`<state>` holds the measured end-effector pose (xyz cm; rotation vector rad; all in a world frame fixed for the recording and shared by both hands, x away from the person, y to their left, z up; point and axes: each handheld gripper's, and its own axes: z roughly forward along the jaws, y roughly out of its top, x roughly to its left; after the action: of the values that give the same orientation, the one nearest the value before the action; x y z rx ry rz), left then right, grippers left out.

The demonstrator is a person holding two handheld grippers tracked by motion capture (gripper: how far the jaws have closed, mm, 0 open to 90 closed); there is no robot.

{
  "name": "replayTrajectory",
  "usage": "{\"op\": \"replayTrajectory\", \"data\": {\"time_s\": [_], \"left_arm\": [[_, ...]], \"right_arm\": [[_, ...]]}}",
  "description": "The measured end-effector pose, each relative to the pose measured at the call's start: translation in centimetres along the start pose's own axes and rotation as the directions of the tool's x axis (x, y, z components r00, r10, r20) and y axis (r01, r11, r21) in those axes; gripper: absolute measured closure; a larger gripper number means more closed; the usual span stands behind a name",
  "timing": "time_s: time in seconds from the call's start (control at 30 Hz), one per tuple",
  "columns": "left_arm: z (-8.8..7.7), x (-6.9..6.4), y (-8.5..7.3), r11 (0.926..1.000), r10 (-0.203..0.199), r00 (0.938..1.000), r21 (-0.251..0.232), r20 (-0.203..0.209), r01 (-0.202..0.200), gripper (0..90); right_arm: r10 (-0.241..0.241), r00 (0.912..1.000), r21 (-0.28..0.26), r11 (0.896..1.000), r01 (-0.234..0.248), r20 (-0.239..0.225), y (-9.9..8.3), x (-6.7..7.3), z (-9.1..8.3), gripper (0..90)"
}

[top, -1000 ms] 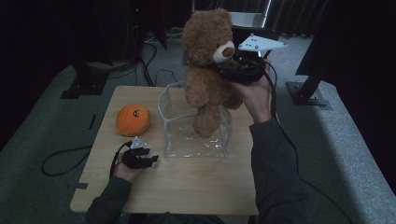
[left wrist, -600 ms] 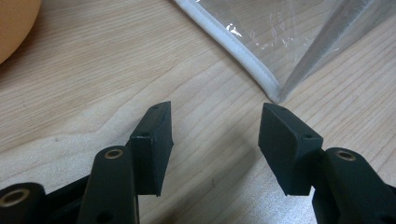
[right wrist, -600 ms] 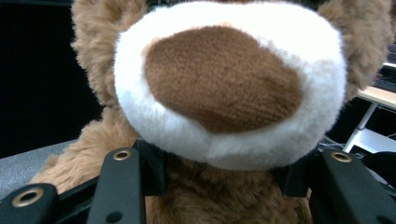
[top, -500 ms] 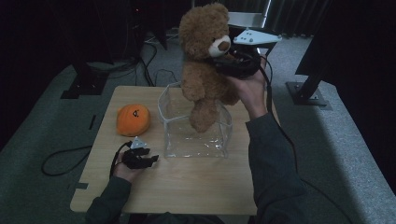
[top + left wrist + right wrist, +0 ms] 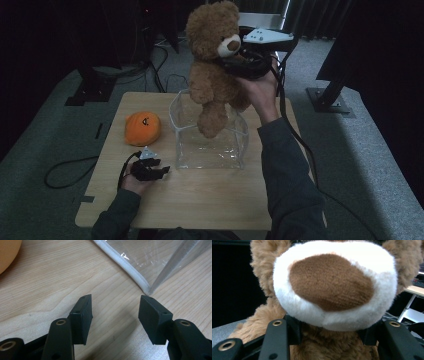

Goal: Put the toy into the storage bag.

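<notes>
Brown teddy bear (image 5: 212, 75), orange pumpkin (image 5: 142, 128)

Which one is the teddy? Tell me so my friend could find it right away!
Look at the wooden table and find the see-through box in its middle. Hanging above that box, with one foot dipping inside, is the teddy bear, gripped under its chin by the right gripper. It is brown, fluffy and tall with a white muzzle, unlike the small round orange pumpkin toy lying on the table.
</notes>
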<state>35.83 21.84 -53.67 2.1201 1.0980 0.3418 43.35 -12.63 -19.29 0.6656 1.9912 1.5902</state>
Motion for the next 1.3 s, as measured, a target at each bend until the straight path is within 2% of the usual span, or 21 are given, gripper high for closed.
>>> {"op": "replayTrajectory", "data": {"time_s": [0.27,0.87,1.3], "left_arm": [[0.0,0.0,0.0,1.0,0.001,1.0,-0.001,0.0,-0.001,45.2],[0.0,-0.1,0.0,1.0,0.001,1.0,-0.002,0.002,-0.001,45.1],[0.1,-0.2,0.0,1.0,0.003,1.0,-0.005,0.002,-0.003,44.7]], "right_arm": [[-0.014,0.9999,0.009,1.0,0.014,-0.003,0.0,-0.1,1.2,47.2],[0.022,0.9997,0.009,1.0,-0.022,0.008,-0.2,-0.8,3.2,47.2],[0.027,0.9995,-0.006,1.0,-0.027,-0.019,0.3,-0.1,4.1,47.2]]}}
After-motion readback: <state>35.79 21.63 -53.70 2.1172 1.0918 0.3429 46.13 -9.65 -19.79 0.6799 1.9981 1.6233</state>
